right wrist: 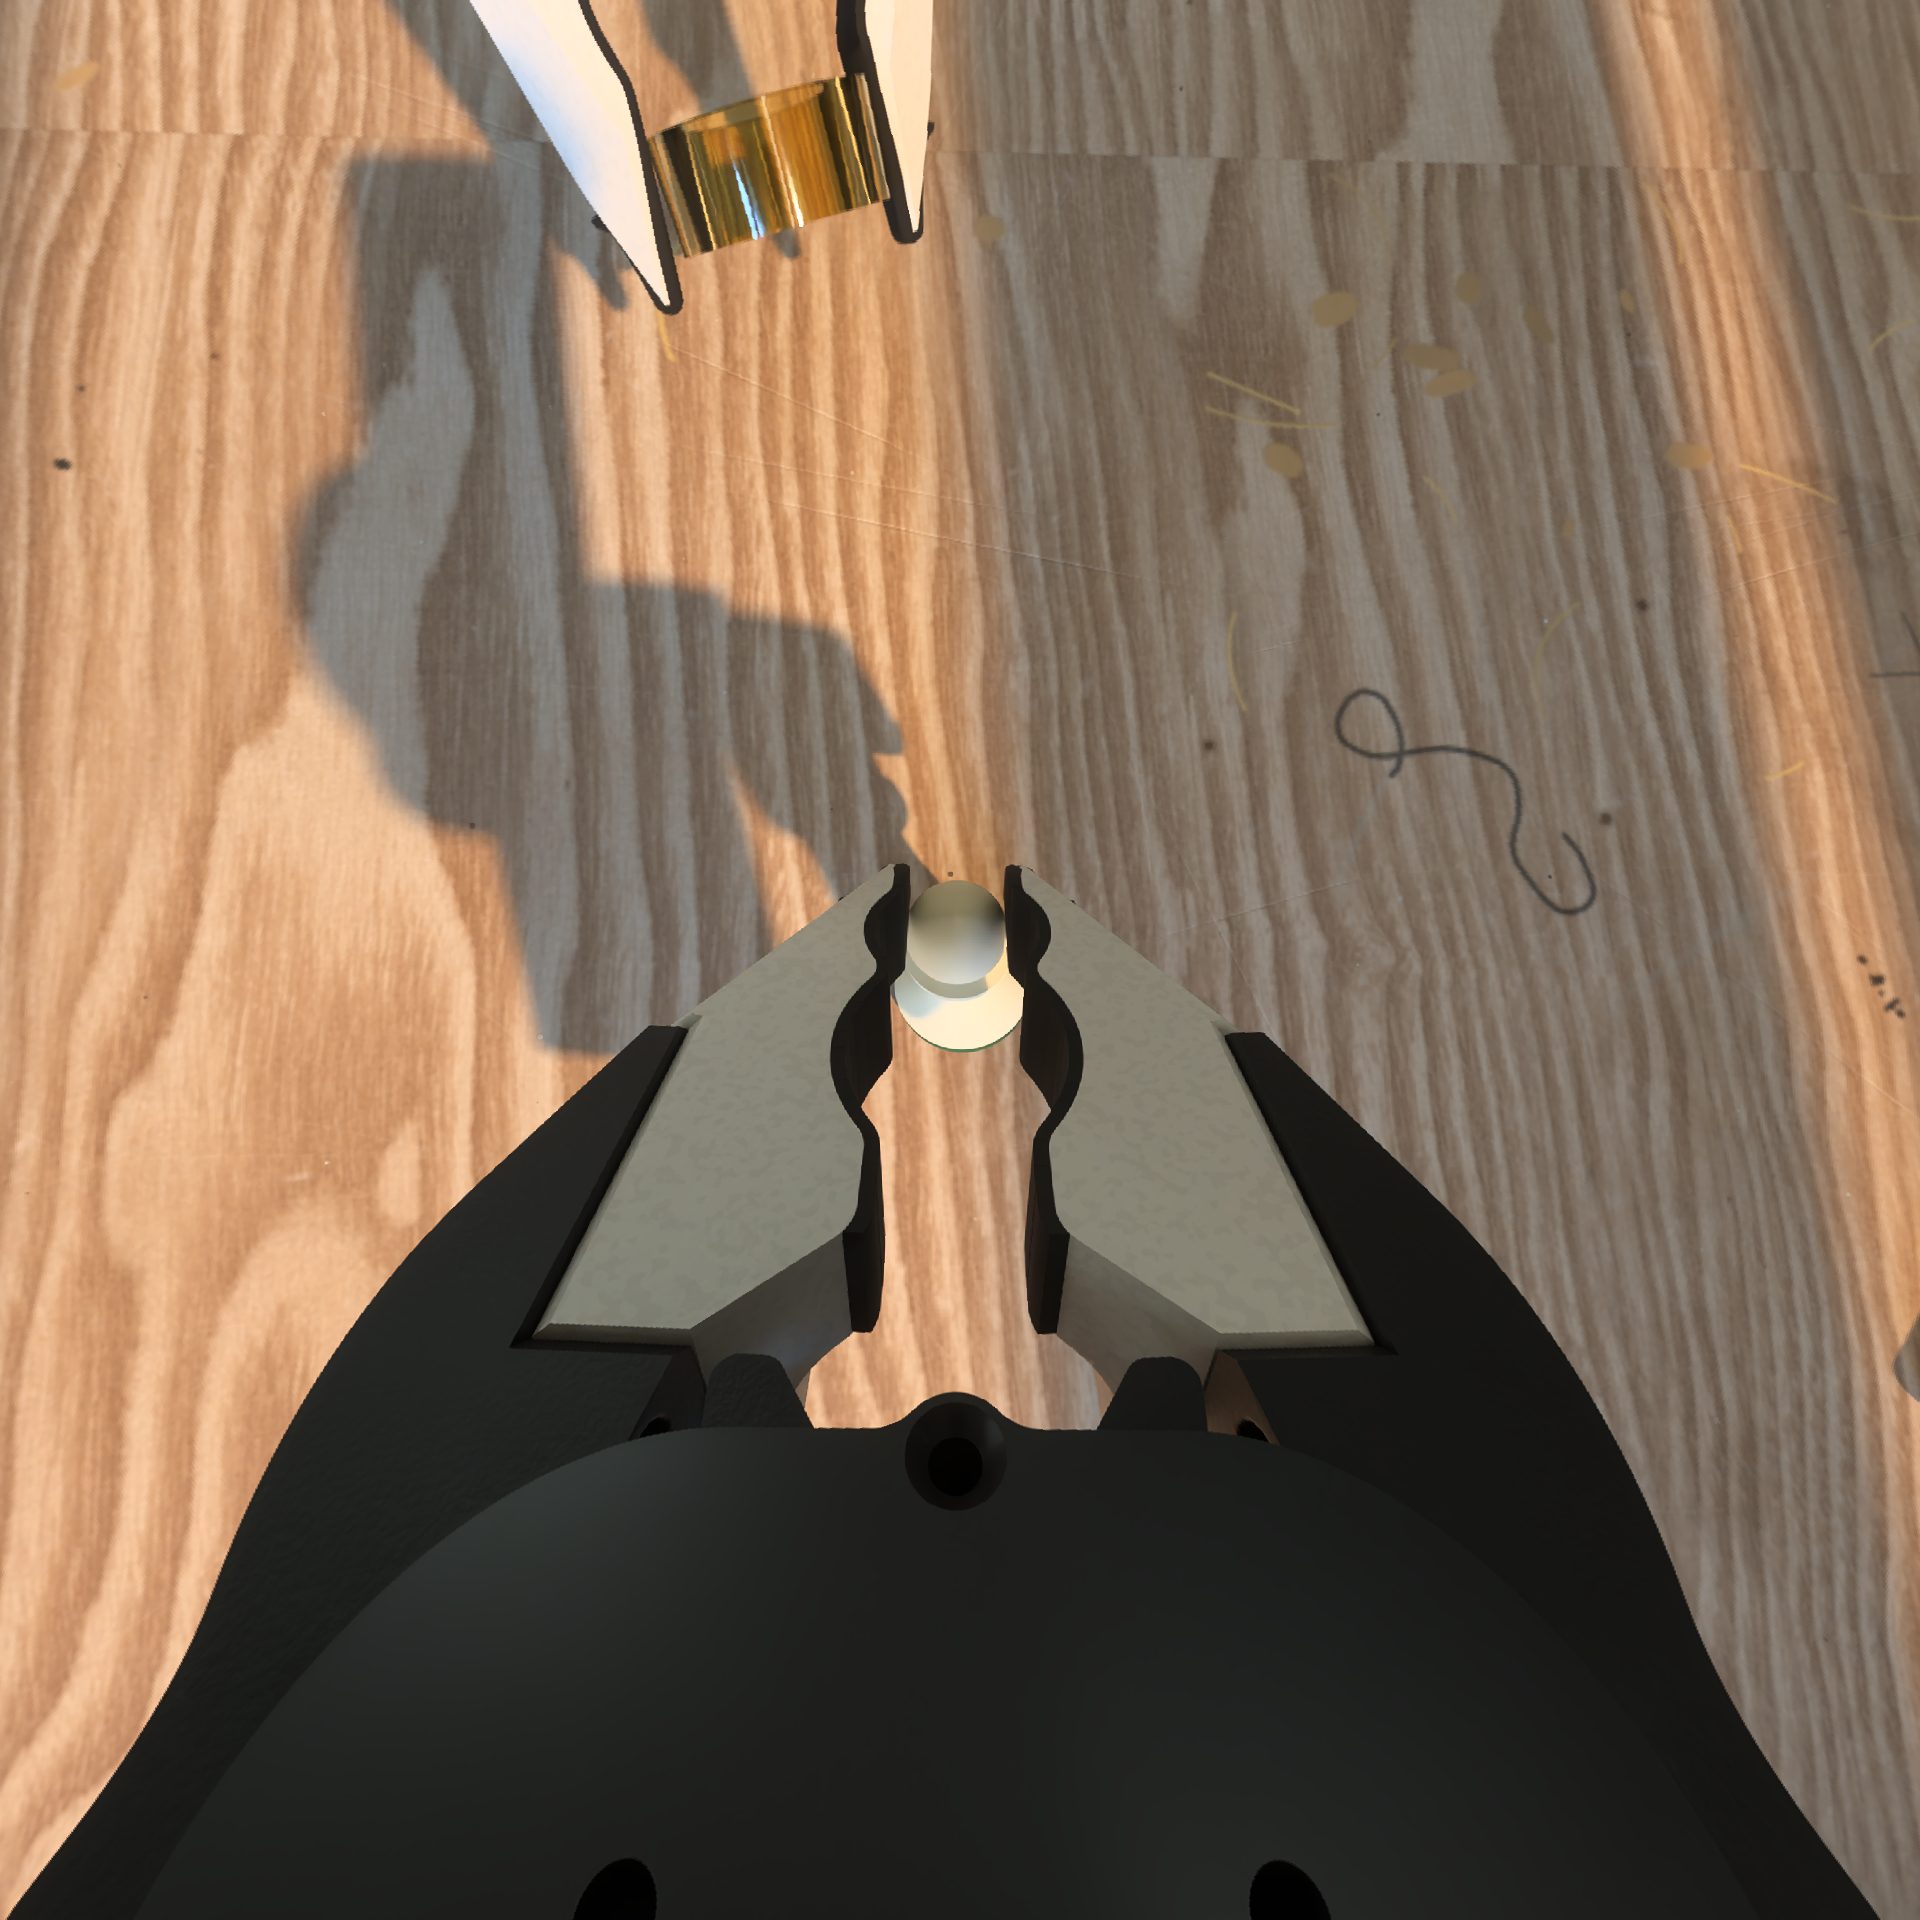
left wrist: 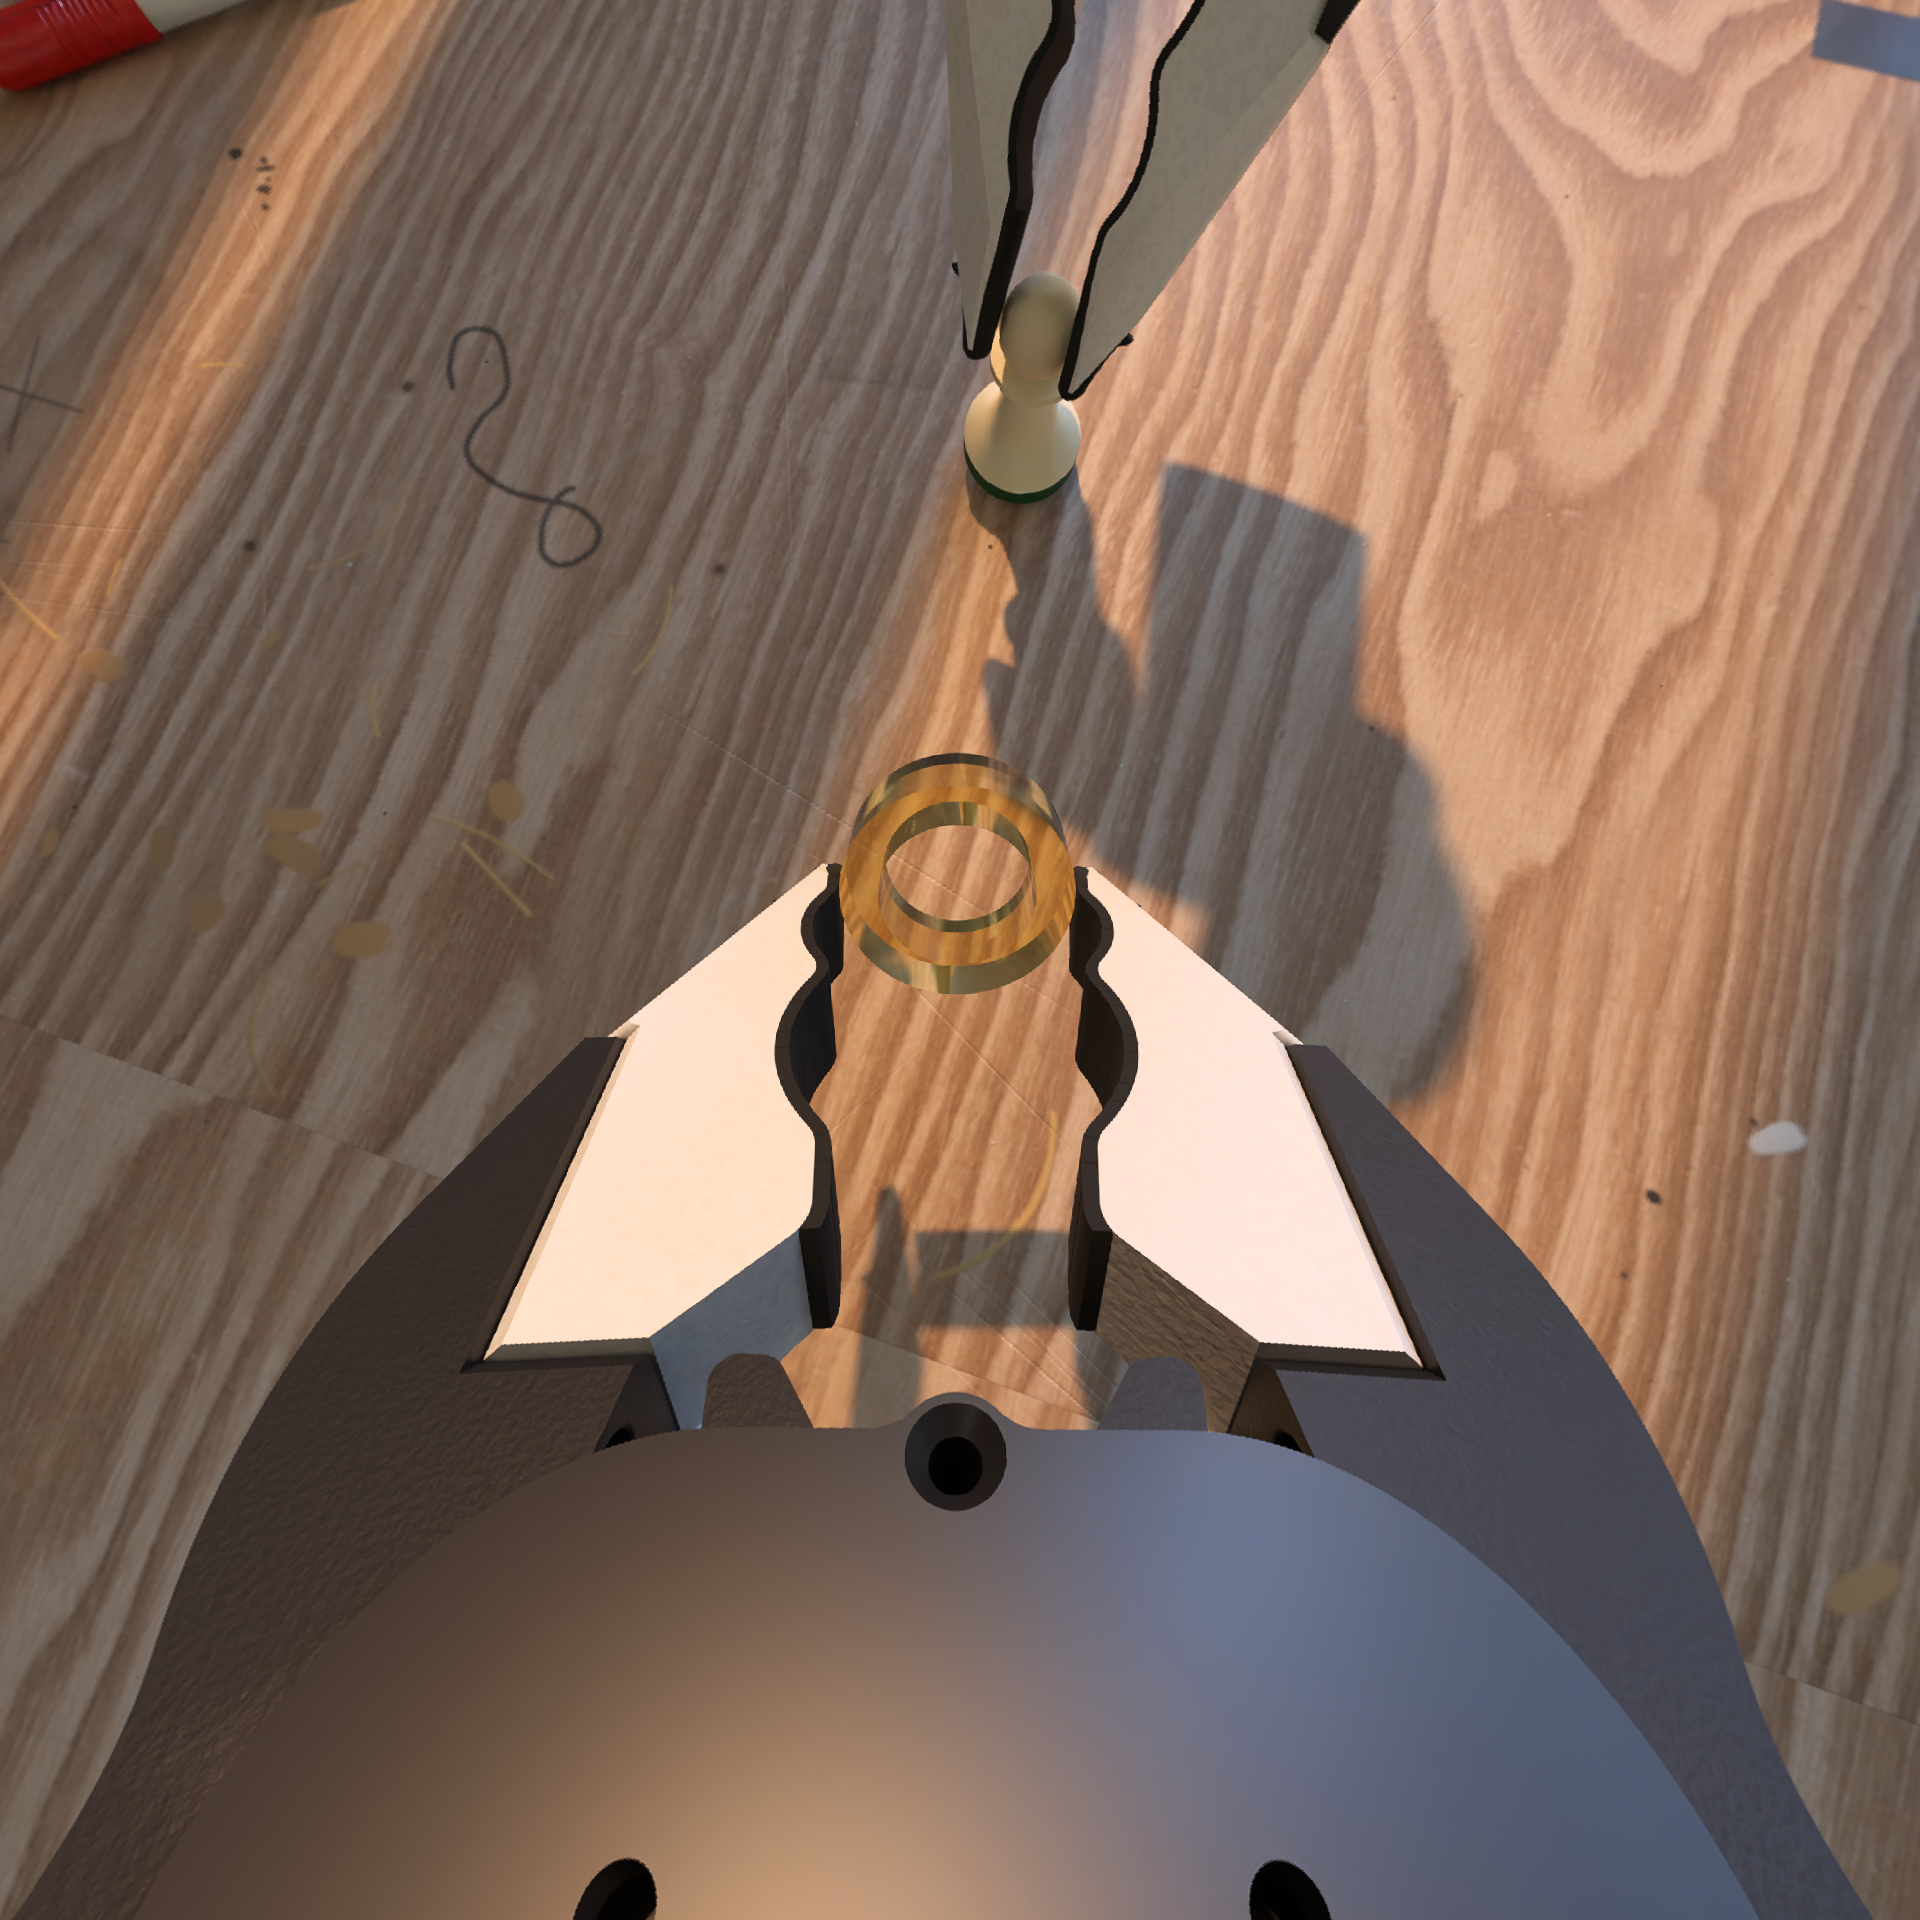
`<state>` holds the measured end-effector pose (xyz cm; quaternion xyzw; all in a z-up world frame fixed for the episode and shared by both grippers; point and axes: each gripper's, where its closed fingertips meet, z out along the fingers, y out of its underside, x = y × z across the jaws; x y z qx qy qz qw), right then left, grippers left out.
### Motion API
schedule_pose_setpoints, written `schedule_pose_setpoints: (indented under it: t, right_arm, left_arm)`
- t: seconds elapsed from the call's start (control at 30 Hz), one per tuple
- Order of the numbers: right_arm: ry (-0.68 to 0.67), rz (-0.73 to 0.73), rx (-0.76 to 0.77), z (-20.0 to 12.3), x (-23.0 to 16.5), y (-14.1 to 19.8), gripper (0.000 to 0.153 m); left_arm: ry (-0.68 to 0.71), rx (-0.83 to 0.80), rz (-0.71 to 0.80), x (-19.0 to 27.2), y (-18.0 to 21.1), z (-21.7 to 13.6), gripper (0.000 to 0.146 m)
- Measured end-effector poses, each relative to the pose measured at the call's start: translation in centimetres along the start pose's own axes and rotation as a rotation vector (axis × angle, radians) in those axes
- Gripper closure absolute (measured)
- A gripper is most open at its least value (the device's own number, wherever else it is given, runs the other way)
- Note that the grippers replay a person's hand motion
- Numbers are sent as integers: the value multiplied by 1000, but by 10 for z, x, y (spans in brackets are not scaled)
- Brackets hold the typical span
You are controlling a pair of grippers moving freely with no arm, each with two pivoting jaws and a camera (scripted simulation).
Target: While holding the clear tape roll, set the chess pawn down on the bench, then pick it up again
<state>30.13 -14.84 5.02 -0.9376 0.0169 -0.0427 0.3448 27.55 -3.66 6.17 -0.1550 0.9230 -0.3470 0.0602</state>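
My left gripper [left wrist: 956, 883] is shut on the clear amber-tinted tape roll [left wrist: 956, 961], gripped by its sides between the fingertips and held above the wooden bench [left wrist: 416, 644]. The cream chess pawn [left wrist: 1023, 436] with a green base stands upright on the bench ahead of it. My right gripper [right wrist: 956, 883] comes down over the pawn [right wrist: 954, 935], its pads closed against the round head. The left gripper [right wrist: 787, 265] and the tape roll [right wrist: 769, 166] also show at the top of the right wrist view. The right gripper [left wrist: 1029, 369] shows in the left wrist view.
A red and white object [left wrist: 73, 36] lies at the far left corner and a grey piece [left wrist: 1870, 42] at the far right. A pen squiggle [left wrist: 520, 457], yellowish stains [left wrist: 296, 842] and a white speck [left wrist: 1777, 1140] mark the bench.
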Motion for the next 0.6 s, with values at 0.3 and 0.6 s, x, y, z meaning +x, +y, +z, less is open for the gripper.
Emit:
schedule_pose_setpoints:
  t: [0.3, 0.6]
  right_arm:
    - [7, -7, 32, 0, 3, -7, 135]
    - [-40, -2, 10, 7, 0, -5, 135]
  left_arm:
    - [4, 2, -2, -1, 1, -1, 103]
    - [0, 3, 10, -1, 2, -1, 103]
